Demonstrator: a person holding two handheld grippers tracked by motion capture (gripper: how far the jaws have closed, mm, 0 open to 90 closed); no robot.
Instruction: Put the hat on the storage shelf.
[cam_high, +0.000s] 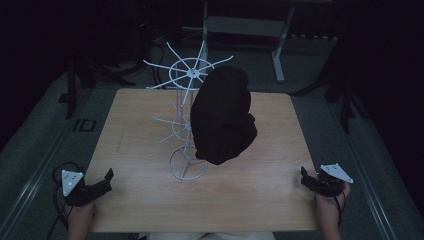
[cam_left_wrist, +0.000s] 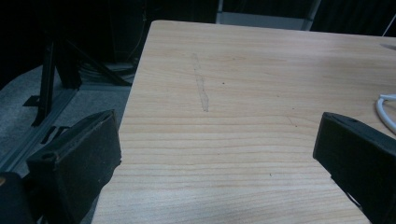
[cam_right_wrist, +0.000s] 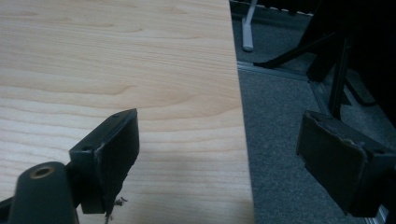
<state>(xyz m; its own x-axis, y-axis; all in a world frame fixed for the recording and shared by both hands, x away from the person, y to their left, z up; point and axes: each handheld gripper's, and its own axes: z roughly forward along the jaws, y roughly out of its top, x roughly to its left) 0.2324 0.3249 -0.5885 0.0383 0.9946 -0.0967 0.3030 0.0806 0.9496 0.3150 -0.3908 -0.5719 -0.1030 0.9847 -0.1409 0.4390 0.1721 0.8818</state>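
The left tool is resting at the near left corner of the tabletop, its jaws spread wide with nothing between them; in the left gripper view those jaws are framing bare wood, with the tabletop's left edge running just beside the left-hand jaw and dark floor beyond it. Moving rightward, the white wire rack is standing upright in the middle of the tabletop on its ring base, and the black knit cap is hanging from its right side, drooping down toward the base ring. The step in hand looks like a reach for that cap, and doing it well probably means one tool steadying the rack's stem while the other is pinching the soft fabric low on its bulge and lifting up and off the prong, since a sideways pull could tip the light rack. The wood in front of the rack is lying open, giving both tools free room to come in. At the right, the right tool is sitting at the near right corner, jaws also spread and empty; the right gripper view shows one jaw over wood and the other hanging past the tabletop's edge above grey floor, so it should be moving inward first.
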